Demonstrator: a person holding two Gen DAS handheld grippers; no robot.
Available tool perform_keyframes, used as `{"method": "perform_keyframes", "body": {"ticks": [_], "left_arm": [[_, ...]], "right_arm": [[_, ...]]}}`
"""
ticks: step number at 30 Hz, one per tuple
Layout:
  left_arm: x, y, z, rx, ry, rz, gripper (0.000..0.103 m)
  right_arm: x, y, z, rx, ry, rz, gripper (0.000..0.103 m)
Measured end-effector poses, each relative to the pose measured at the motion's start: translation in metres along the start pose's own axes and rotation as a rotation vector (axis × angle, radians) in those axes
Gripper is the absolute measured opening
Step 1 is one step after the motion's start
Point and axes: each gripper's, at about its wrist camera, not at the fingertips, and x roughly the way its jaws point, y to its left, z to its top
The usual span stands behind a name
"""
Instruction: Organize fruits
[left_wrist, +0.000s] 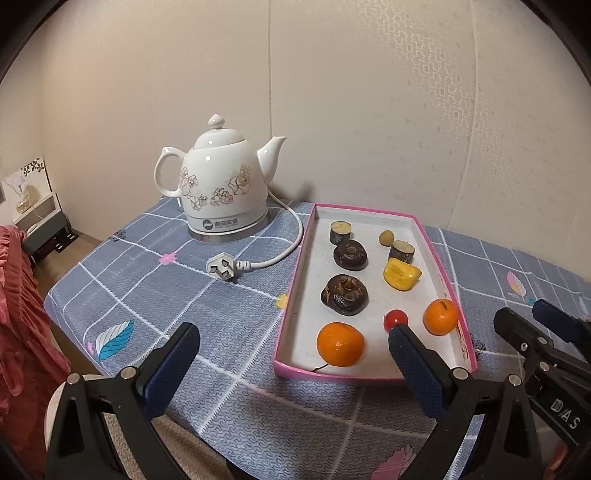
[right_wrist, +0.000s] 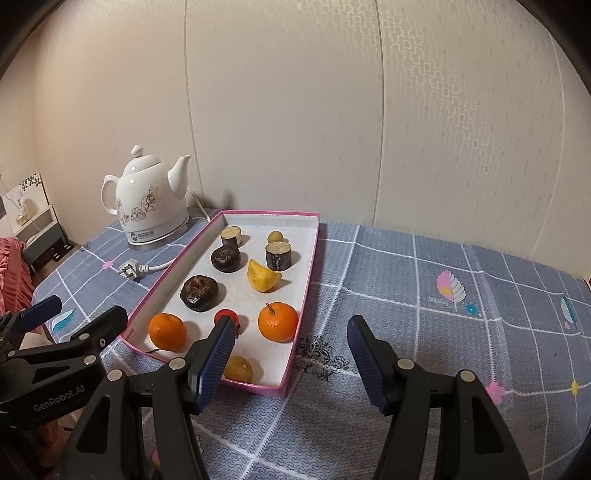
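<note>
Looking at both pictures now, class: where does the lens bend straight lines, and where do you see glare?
Left wrist view: the pink tray bows outward, dark corners frame the picture, and highlights gleam on the kettle. Right wrist view: wall seams curve, and the tablecloth grid warps.

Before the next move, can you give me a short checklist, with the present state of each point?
1. Left gripper jaws apart, nothing between them: ok.
2. Right gripper jaws apart, nothing between them: ok.
3. Fruits lie inside the pink tray; none seen on the tablecloth: ok.
4. The two oranges stand apart from their neighbours, with room for fingers: ok.
5. Small red fruit is partly hidden by a gripper finger in both views: cannot tell if it is free.
6. Kettle and its plug lie outside the tray, to its left: ok.
</note>
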Motion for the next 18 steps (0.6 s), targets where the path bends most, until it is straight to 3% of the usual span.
{"method": "perform_keyframes", "body": {"ticks": [18], "left_arm": [[-0.0013, -0.0061, -0.0016, -0.007, -0.003, -0.008, 0.103]], "right_arm": [[-0.0019, -0.0024, 0.0007, 0.007, -0.011, -0.003, 0.064]]}}
